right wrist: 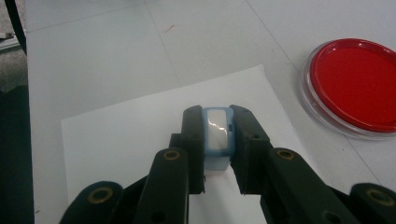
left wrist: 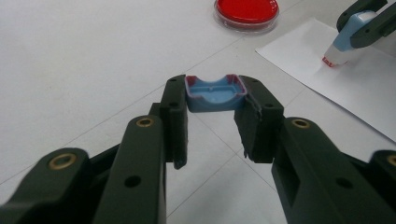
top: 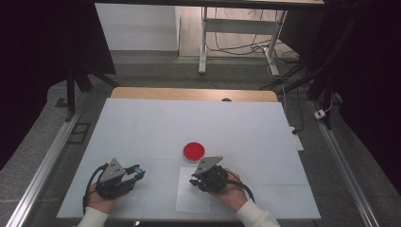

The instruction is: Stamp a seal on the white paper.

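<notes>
At the near edge of the white tabletop (top: pixel 142 127), the left claw (left wrist: pixel 215 100) is gripping a small blue plastic cap (left wrist: pixel 215 95) between its jaws, just above the surface. Beside it, the right claw (right wrist: pixel 217 130) is clamping a light-blue stamp body (right wrist: pixel 217 135), pressing its red-tipped end onto a white paper sheet (right wrist: pixel 121 130). Just beyond, a round red ink pad in a clear dish (top: pixel 194 151) is sitting.

Bright even light on the white table (top: pixel 142 127), dark room edges in the high view, soft shadows under the jaws, glare on the red dish (right wrist: pixel 355 84), near jaws blurred, slight grain
</notes>
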